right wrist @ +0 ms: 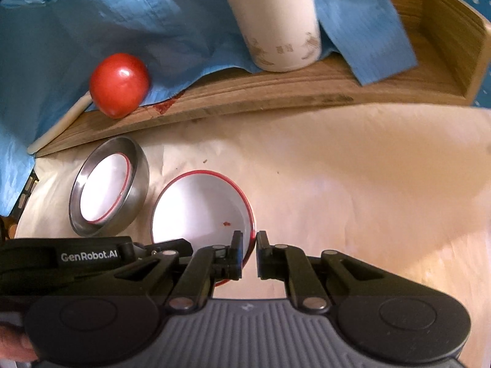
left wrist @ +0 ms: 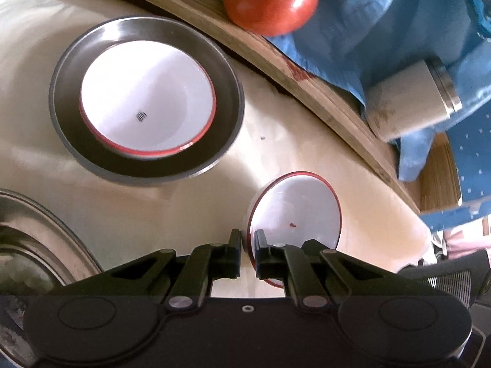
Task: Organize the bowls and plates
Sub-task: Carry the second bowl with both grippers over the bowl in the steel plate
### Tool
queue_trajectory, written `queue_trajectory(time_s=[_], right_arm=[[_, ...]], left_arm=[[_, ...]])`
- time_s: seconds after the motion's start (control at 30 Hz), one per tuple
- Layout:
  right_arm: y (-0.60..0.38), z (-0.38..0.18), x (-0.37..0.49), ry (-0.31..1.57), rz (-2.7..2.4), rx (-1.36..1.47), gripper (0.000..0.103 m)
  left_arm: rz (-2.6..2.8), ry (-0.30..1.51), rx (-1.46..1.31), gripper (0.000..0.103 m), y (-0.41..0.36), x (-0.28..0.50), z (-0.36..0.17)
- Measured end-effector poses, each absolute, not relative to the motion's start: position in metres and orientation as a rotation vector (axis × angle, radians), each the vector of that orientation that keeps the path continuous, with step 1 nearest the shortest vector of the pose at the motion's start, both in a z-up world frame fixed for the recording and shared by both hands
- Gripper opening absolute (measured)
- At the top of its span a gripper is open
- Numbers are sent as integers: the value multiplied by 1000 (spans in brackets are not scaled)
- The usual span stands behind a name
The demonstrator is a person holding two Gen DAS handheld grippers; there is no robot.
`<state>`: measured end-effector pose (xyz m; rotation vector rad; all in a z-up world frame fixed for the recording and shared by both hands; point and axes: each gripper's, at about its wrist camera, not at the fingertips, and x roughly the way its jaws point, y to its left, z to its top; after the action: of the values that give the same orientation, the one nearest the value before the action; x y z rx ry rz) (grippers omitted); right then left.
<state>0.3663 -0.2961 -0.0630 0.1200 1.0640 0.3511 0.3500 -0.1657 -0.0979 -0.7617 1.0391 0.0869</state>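
We hold both tongs over the cream-covered surface [right wrist: 353, 168]. Beyond them runs a wooden tray [right wrist: 276, 92] draped in blue cloth [right wrist: 122, 15], bearing a cream tumbler [right wrist: 273, 18] and a red tomato [right wrist: 119, 84]. Ahead and left of the left tongs [left wrist: 247, 242] sits a steel plate [left wrist: 147, 98] with a red-rimmed white bowl [left wrist: 147, 98] nested inside. A second red-rimmed bowl [right wrist: 202, 208] lies between us: left tongs clamp its left rim, right tongs [right wrist: 249, 242] clamp its right rim.

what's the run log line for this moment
left gripper: shut on red-rimmed bowl rim | right gripper: shut on same rim | second bowl: in steel plate
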Motion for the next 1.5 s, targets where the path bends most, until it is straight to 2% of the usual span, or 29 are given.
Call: queue_trajectory(time_s=[0.63, 1.5], right_arm=[[-311, -43, 313, 1020, 209, 230, 10], [-210, 2, 333, 939, 342, 130, 12]], left_arm=[[-108, 1048, -613, 7, -169, 338, -74], [-28, 865, -634, 7, -70, 318, -25]])
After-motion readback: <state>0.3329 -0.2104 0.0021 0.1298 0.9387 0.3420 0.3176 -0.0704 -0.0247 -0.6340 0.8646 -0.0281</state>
